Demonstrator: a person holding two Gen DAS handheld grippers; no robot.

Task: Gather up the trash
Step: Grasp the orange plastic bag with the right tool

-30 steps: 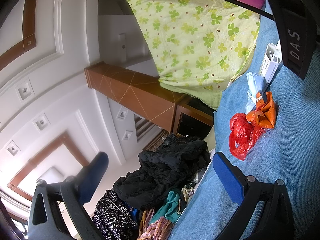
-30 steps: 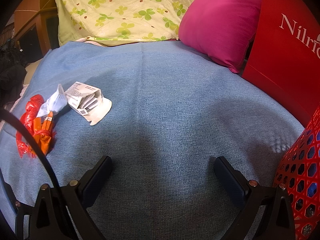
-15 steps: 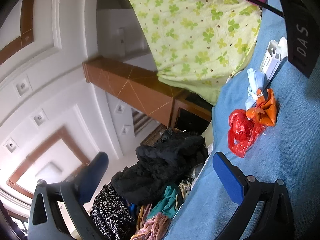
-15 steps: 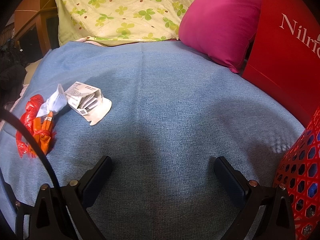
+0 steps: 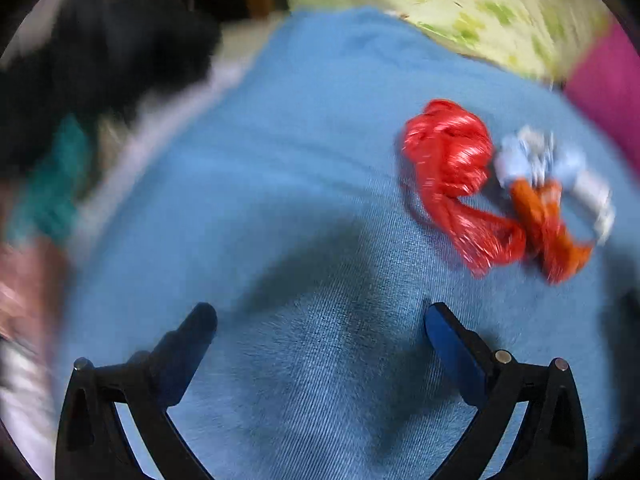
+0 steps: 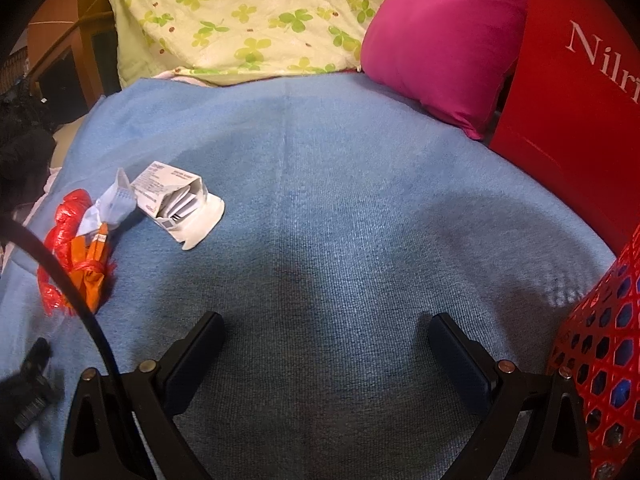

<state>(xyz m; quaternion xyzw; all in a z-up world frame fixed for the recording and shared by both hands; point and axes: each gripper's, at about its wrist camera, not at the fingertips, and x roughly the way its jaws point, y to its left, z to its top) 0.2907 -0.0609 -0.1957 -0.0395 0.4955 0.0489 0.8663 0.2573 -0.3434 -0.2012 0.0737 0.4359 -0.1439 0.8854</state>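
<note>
Trash lies in a small heap on the blue blanket [image 6: 340, 208]. It holds a crumpled red plastic bag [image 5: 452, 168] [image 6: 60, 236], an orange wrapper [image 5: 548, 228] [image 6: 90, 264], a pale blue crumpled paper [image 5: 520, 156] [image 6: 114, 206] and an open white carton [image 6: 176, 204]. My left gripper [image 5: 320, 324] is open over bare blanket, with the heap ahead and to its right; that view is blurred. My right gripper [image 6: 326, 324] is open and empty, with the heap far to its left.
A red mesh basket [image 6: 600, 352] stands at the right edge beside a red box [image 6: 568, 92]. A magenta pillow [image 6: 440, 36] and a green floral quilt [image 6: 248, 16] lie at the back. Dark clothes [image 5: 100, 64] pile up off the bed's left side.
The left gripper has swung from facing the ceiling and wall down onto the blanket, so the trash heap now lies ahead of it. The right gripper has not moved.
</note>
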